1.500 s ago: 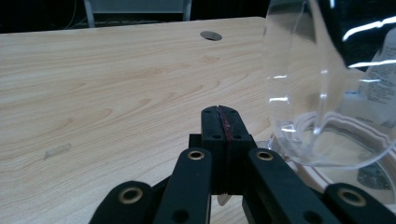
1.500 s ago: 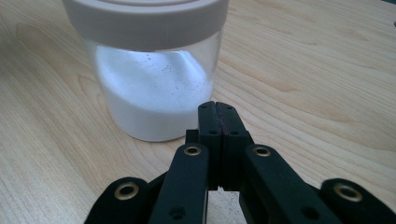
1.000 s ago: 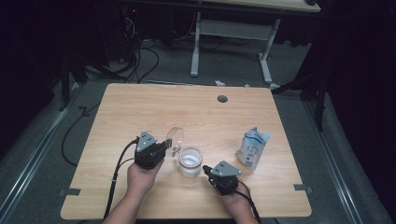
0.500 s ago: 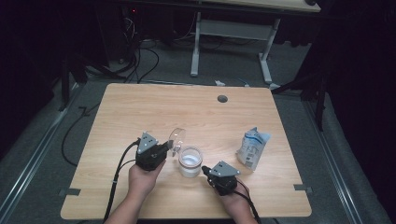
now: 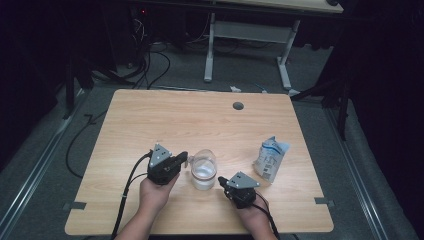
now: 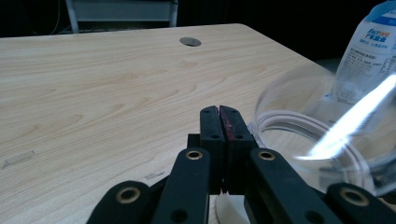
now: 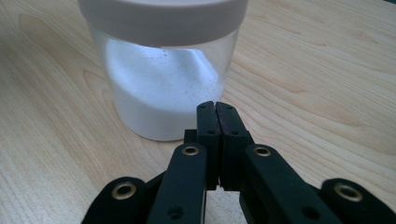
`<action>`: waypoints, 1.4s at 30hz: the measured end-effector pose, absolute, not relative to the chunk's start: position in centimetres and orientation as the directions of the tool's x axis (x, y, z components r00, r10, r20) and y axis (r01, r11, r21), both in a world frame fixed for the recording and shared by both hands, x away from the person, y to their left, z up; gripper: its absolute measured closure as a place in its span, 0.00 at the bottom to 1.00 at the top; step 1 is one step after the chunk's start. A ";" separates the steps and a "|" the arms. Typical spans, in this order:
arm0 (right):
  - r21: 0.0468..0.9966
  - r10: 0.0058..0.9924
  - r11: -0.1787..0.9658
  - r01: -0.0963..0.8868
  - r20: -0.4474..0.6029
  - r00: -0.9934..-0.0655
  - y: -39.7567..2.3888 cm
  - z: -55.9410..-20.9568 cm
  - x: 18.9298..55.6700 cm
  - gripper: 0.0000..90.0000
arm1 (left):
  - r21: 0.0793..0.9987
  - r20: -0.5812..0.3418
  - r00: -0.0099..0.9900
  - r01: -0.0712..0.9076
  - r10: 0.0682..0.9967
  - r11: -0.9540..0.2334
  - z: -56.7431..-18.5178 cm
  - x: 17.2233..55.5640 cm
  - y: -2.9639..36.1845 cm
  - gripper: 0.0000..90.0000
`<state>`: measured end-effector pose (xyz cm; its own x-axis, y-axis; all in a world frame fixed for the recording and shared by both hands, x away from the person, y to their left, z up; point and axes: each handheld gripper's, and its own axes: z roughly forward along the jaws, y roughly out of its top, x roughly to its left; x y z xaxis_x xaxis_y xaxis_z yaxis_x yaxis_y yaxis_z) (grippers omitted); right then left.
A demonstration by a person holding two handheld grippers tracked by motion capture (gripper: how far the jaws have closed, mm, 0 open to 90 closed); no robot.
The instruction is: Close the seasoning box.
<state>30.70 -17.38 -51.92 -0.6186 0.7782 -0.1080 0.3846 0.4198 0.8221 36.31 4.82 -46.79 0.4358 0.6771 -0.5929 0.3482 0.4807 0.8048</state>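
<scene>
High view: a clear jar (image 5: 203, 175) with white powder in its lower part stands on the wooden table (image 5: 150, 120), near the front edge, between the two hand-held grippers. Its clear lid (image 5: 205, 160) appears hinged open, tilted up at the back of the jar. The left gripper (image 5: 182, 158) lies just beside the jar on its left, tips pointing toward the lid, and the right gripper (image 5: 220, 179) sits just to the jar's right, aimed at its lower wall. A white and blue packet (image 5: 270, 159) lies farther right, well apart from the jar.

In the left gripper view, the left gripper (image 6: 219, 112) has its jaws pressed together with nothing between them; the rim and lid of the jar (image 6: 308, 135) curve just to their right, and the packet (image 6: 369, 51) stands behind.

In the right gripper view, the right gripper (image 7: 215, 107) is likewise clenched on nothing, its tips just short of the jar (image 7: 163, 88), whose powder slopes inside.
</scene>
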 end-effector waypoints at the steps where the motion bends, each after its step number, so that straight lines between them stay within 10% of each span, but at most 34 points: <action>1: 0.821 0.781 0.418 0.389 -0.106 -0.615 -17.5 -51.9 30.7 0.99 | 0.807 -0.590 0.436 0.348 0.680 0.477 -46.8 36.3 4.8 0.98; 27: 0.822 0.789 0.411 0.393 -0.105 -0.605 -17.8 -51.8 30.7 0.99 | 0.860 -0.496 0.372 0.334 0.785 0.385 -50.2 34.4 11.0 0.90; 42: 0.844 0.813 0.368 0.389 -0.090 -0.575 -18.4 -50.9 31.4 0.99 | 0.854 -0.493 0.273 0.330 0.826 0.401 -52.3 32.7 17.5 0.61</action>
<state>31.38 -18.44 -50.90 -0.5754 0.8129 -0.0896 0.3891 0.3684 0.8443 32.68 17.52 -52.28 0.2734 0.8258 -0.4933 0.3302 0.4011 0.8544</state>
